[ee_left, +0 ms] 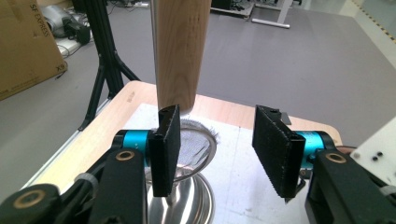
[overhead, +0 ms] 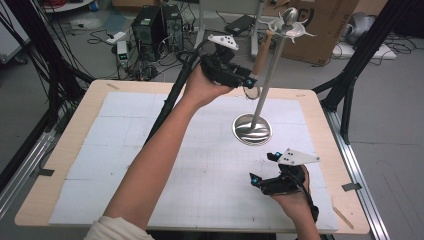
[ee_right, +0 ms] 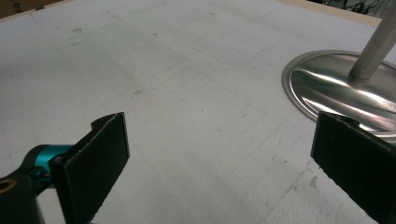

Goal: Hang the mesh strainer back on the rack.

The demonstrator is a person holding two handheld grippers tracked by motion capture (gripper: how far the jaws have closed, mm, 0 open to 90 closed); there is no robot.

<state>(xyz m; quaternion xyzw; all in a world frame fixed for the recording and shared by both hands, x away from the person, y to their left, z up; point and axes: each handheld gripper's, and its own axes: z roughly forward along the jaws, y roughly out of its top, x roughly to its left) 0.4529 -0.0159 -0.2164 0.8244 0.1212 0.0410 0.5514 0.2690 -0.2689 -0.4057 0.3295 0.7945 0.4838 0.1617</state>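
Your left gripper (ee_left: 217, 149) is spread wide, and the strainer (ee_left: 178, 51) hangs from the stand (overhead: 265, 80) just ahead of it, its wooden handle rising above your left-hand pad. It looks light and free to swing (the mesh bowl dents easily), so take the stiff handle. Your right gripper (ee_right: 224, 163) idles, jaws apart, near the stand's base.

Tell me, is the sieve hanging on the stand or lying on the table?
Hanging. The sieve dangles from a hook atop the stand, handle up, mesh end clear of the table. The left gripper is open beside it.
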